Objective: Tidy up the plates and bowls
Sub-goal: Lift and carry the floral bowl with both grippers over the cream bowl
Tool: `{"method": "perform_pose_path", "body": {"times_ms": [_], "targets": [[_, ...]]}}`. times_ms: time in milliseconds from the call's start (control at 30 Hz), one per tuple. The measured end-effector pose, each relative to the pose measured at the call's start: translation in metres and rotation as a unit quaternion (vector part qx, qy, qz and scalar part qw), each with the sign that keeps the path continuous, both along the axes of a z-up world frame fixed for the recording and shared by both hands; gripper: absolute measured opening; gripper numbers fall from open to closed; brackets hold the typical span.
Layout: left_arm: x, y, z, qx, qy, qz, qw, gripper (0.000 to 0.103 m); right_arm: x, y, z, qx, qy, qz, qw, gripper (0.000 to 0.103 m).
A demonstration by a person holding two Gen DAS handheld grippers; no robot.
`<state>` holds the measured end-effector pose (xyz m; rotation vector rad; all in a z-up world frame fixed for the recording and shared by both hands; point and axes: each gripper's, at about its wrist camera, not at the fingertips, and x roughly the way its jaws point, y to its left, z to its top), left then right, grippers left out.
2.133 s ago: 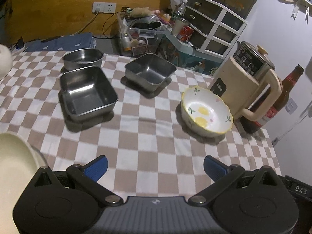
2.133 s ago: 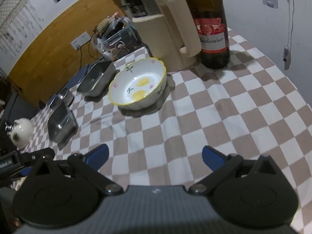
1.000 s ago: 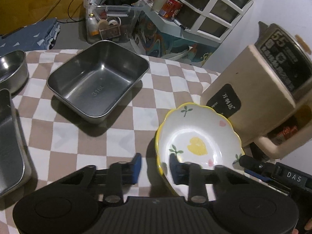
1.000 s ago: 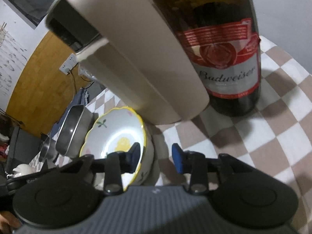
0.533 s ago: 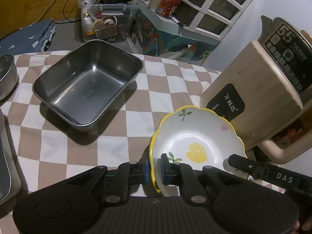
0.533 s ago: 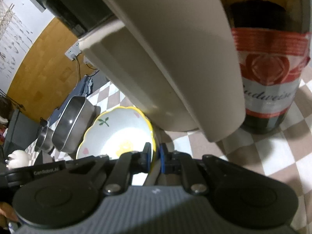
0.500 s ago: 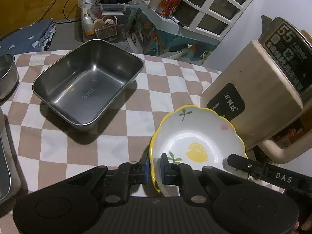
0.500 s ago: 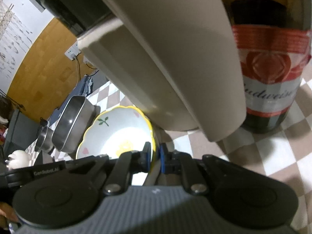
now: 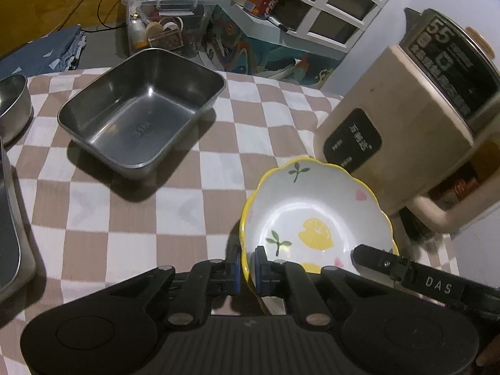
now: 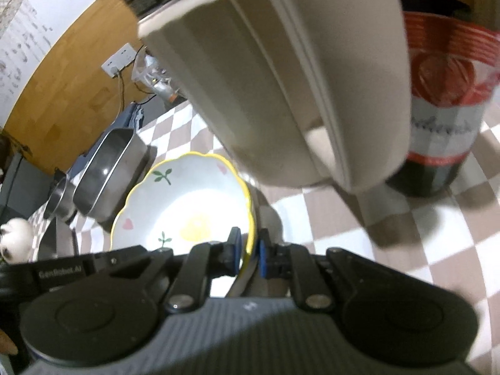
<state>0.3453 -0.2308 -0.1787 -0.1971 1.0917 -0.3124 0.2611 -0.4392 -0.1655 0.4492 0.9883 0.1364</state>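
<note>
A white ceramic bowl [image 9: 315,215] with a yellow scalloped rim and lemon print sits by the beige kettle. My left gripper [image 9: 247,264] is shut on its near-left rim. My right gripper [image 10: 250,251] is shut on the opposite rim of the same bowl [image 10: 184,206], and its body shows in the left wrist view [image 9: 406,273]. A square steel tray [image 9: 140,109] stands behind on the checked cloth. A round steel bowl [image 9: 12,106] and a larger steel tray [image 9: 9,234] are at the left edge.
A beige electric kettle [image 9: 415,115] stands right against the bowl, with a Budweiser bottle [image 10: 443,100] behind it. A clear storage box [image 9: 168,15] and white drawers [image 9: 328,3] lie beyond the table's far edge.
Both grippers stay clamped on the bowl's rim. The bowl has lifted slightly and the right wrist view has swung closer under the kettle.
</note>
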Motion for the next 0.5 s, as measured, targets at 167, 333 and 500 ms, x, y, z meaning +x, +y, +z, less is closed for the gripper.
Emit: {"method": "perform_pose_path", "body": {"times_ms": [167, 333, 500], "targets": [[-0.02, -0.001, 0.003, 0.004, 0.006, -0.009, 0.9999, 0.008, -0.02, -0.001, 0.003, -0.005, 0.012, 0.003, 1.0, 0.014], [-0.042, 0.001, 0.001, -0.003, 0.014, -0.028, 0.9995, 0.009, -0.041, -0.006, 0.004, -0.001, 0.03, 0.003, 1.0, 0.014], [-0.038, -0.002, 0.001, -0.003, 0.013, -0.029, 0.9995, 0.009, -0.057, -0.012, 0.006, 0.01, 0.041, -0.006, 0.999, 0.015]]}}
